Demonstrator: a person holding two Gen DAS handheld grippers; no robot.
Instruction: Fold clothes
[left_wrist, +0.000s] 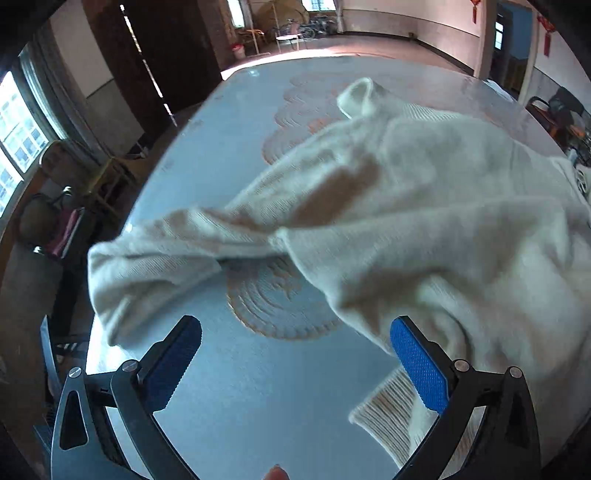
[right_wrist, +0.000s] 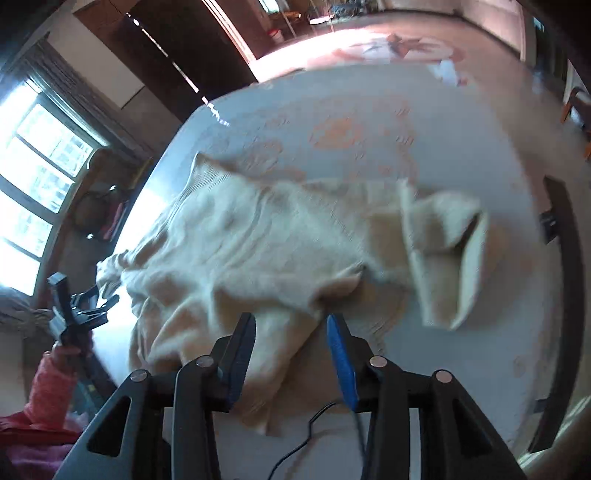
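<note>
A cream knitted sweater lies crumpled on a pale blue patterned table. In the left wrist view one sleeve stretches to the left and a ribbed hem lies near the right finger. My left gripper is open and empty, above bare table just short of the sweater. In the right wrist view the sweater spreads across the table, a sleeve cuff at the right. My right gripper is open, its jaws a moderate gap apart over a fold of the sweater. The left gripper also shows there.
A thin black cable lies on the table by the right gripper. The table edge drops off at the left, with a chair and bag beyond. A dark frame runs along the table's right edge.
</note>
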